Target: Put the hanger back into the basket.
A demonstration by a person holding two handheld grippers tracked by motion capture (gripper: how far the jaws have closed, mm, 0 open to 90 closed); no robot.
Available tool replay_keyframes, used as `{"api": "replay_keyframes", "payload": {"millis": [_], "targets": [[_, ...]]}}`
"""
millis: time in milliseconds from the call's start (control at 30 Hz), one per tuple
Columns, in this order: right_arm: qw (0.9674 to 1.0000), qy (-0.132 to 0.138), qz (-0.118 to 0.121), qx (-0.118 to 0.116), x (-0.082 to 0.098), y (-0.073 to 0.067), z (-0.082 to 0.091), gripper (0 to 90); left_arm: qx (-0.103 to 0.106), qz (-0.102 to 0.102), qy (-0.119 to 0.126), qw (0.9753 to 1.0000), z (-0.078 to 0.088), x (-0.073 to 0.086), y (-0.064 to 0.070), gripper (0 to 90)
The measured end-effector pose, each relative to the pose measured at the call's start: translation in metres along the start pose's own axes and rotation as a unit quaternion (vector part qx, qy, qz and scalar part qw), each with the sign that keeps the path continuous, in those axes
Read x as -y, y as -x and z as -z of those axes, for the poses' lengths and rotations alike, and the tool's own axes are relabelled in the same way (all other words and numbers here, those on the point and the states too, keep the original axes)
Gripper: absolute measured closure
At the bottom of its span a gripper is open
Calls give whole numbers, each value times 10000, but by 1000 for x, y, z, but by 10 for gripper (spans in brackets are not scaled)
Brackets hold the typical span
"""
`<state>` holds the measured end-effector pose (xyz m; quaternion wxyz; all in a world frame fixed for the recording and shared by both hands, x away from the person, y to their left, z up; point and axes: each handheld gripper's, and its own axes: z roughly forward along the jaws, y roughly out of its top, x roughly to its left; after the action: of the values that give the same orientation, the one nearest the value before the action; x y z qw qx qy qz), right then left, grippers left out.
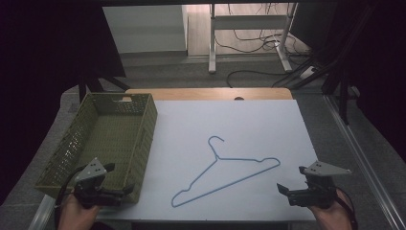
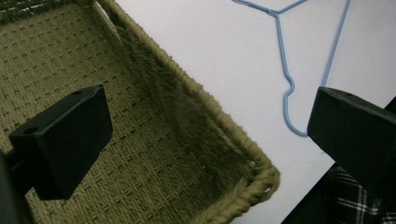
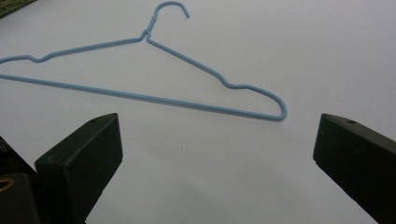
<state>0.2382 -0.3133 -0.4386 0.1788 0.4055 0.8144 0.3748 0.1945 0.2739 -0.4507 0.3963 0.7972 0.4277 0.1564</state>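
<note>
Both grippers sit at the near edge of the table with nothing in them. The left gripper (image 1: 123, 179) has its jaws spread wide and empty, hanging over the near right corner of the basket (image 1: 150, 125), with one jaw over the weave inside and the other out past the rim over the white sheet (image 1: 268, 124). The right gripper (image 1: 289, 180) is released just as wide, also holding nothing, parked low at the near right corner of the sheet and aimed inward. The thing to go for looks like the hanger (image 1: 225, 170) (thin blue wire, lying flat on the sheet between the two grippers, touching neither). Its long bar runs on a diagonal: the low end sits near-left, toward the basket, and the other end sits farther back on the right, with the hook (image 1: 216, 139) pointing away from the person. In the right gripper view the hanger (image 3: 140, 95) lies straight ahead of the open jaws, its right shoulder loop the closest bit, and the bar runs crosswise to them. In the left gripper view the hanger (image 2: 286, 84) is off to the side, past the basket (image 2: 261, 172) rim. I'd say the right gripper has the cleaner line, just forward and a bit inward. The left is about as near to its end but would have to clear the basket wall first. Flat wire on a flat sheet won't be easy to pinch, I'd guess.
</note>
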Motion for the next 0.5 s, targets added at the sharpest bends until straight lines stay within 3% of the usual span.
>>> {"api": "replay_keyframes", "payload": {"millis": [300, 500], "targets": [[10000, -15, -14, -88, -2, -4, -2, 4, 37, 152, -1, 9999, -1, 2, -4, 6], [9999, -45, -27, -94, -3, -4, -4, 0, -5, 127, -115, 9999, -3, 0, -3, 9]]}}
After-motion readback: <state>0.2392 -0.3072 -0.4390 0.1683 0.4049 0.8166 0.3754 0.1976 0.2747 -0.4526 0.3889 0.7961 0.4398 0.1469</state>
